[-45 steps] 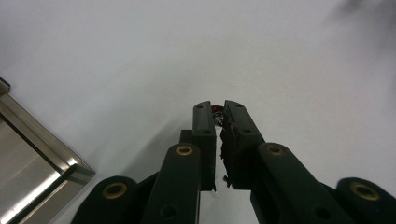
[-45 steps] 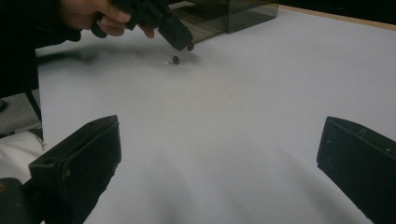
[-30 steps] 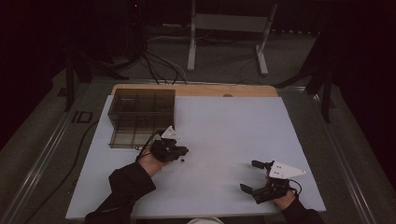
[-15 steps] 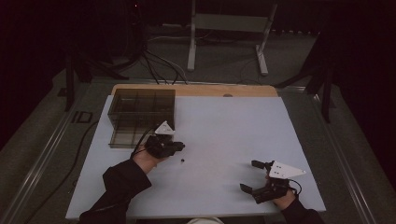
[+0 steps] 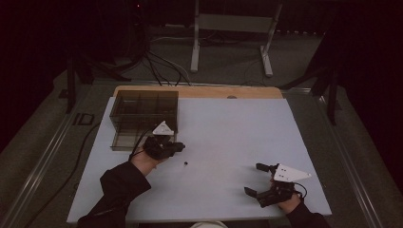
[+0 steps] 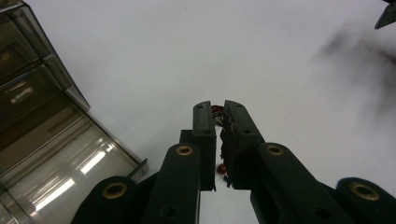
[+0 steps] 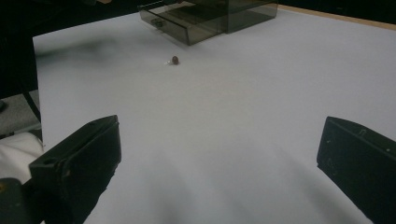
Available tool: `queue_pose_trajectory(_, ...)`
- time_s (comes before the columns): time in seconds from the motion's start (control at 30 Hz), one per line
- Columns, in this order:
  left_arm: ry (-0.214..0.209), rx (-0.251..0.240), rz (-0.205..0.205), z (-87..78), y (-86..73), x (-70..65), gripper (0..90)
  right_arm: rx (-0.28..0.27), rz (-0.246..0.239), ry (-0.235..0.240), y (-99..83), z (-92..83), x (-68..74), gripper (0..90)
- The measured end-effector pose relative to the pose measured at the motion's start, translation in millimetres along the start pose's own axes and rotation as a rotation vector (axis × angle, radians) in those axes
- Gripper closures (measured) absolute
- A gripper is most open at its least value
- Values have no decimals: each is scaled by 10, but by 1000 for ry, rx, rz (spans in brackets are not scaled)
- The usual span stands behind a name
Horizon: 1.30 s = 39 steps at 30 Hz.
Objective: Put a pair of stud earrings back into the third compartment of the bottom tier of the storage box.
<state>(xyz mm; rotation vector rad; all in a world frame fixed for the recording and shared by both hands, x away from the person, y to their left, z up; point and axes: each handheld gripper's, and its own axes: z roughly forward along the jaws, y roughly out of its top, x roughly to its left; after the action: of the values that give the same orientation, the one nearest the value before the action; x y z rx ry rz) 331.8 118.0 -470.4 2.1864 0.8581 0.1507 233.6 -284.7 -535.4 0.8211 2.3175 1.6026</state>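
L tool (image 6: 218,112) clenched on small red bit (image 6: 216,110), maybe a bead; R tool (image 5: 259,179) released.

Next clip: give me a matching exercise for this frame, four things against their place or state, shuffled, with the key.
Things:
1. left gripper
2. right gripper
3. small dark bead
4. smoky drawer box

Place or state:
A. lies loose on the white table top, between the two grippers
B. jaws wide apart, nothing between them
C. stands at the table's far left, one drawer pulled out
D. jaws nearly together, pinching a small red thing

Pairs: 1-D, 2-B, 3-A, 4-C
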Motion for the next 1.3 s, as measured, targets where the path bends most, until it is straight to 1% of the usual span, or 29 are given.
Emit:
queue_pose_trajectory(0.2,16,-4,-4,-68,2,46,858,0,-1,-1,0,-1,1,0)
queue_pose_trajectory(0.27,15,-10,-13,-91,4,61,858,0,-3,-2,-1,-1,3,0)
queue_pose_trajectory(0.53,34,-13,-15,-159,2,105,858,2,-2,-1,0,2,5,0)
queue_pose_trajectory(0.6,33,-19,-24,-178,3,117,858,1,-3,-1,0,2,4,0)
queue_pose_trajectory(0.73,43,-19,-24,-214,10,142,858,2,0,-1,-1,3,4,0)
queue_pose_trajectory(0.9,49,-28,-37,-264,12,186,858,2,-2,-1,-1,2,5,0)
queue_pose_trajectory(0.93,58,-29,-37,-273,11,194,858,1,-3,-2,0,1,3,0)
queue_pose_trajectory(1.27,75,-43,-63,-345,-11,279,858,3,-2,-1,0,6,8,0)
queue_pose_trajectory(1.3,82,-43,-66,-356,-19,304,858,2,-1,-1,0,6,8,0)
